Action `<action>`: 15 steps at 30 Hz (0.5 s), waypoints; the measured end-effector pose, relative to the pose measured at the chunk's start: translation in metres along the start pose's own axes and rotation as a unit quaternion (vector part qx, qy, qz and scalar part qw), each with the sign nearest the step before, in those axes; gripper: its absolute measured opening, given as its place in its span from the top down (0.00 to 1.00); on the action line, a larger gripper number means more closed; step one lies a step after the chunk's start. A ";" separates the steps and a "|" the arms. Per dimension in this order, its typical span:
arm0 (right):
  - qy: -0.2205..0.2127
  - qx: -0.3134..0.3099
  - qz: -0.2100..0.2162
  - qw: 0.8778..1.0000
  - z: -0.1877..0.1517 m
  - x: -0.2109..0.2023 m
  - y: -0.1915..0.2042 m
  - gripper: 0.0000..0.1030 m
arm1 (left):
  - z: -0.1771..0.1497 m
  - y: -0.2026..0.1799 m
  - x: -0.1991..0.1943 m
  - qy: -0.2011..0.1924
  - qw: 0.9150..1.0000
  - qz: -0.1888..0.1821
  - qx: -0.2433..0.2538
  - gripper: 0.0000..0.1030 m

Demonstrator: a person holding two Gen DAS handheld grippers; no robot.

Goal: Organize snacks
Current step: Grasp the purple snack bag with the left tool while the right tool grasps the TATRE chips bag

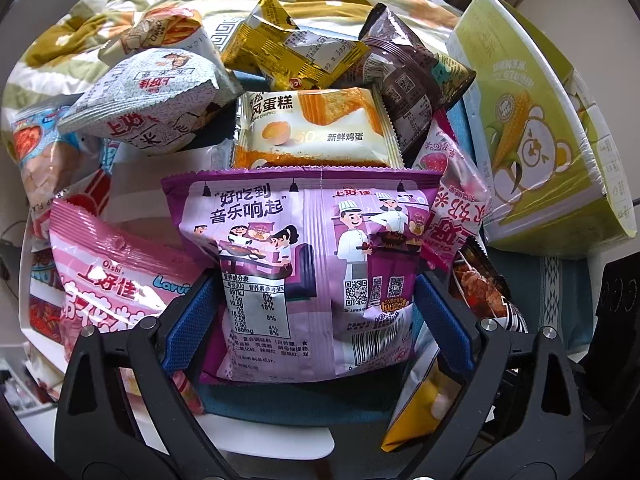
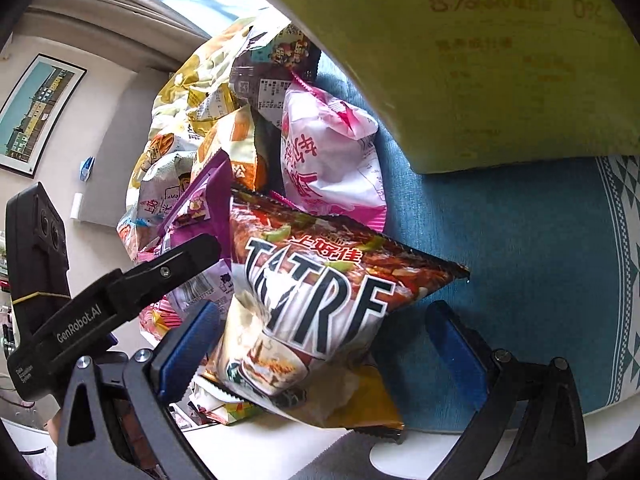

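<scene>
Green corn box (image 1: 536, 128) beside heaped snack bags (image 1: 304, 264)

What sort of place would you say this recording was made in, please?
Most likely a bedroom at home: a floral quilt lies behind the snack pile, a framed picture hangs on the wall, and a teal patterned cloth covers the surface.

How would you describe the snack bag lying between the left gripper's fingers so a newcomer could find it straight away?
Start at the big green corn box on the right of the snack pile. Left of it, nearest the left gripper, lies the purple bag, back side up. Only it shows cartoon chefs, a nutrition table and QR codes; the pink bag beside it shows none.
</scene>
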State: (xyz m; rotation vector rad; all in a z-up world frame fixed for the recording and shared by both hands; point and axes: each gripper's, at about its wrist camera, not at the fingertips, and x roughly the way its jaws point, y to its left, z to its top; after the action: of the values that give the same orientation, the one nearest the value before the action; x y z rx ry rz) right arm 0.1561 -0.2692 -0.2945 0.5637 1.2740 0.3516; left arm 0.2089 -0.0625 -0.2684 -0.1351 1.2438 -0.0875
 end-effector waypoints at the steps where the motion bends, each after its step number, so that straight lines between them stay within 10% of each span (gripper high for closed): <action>1: 0.005 -0.001 0.001 1.000 0.001 0.002 -0.001 0.06 | 0.000 -0.001 0.000 -0.001 1.000 0.001 0.002 0.09; 15: -0.006 -0.025 -0.012 1.000 -0.005 -0.003 0.005 0.25 | -0.007 -0.014 -0.011 -0.015 0.998 0.024 0.059 0.37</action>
State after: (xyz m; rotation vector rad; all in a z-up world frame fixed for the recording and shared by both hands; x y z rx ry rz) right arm 0.1505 -0.2654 -0.2907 0.5068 1.2567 0.3596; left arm 0.1992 -0.0749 -0.2577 -0.0041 1.2088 -0.1154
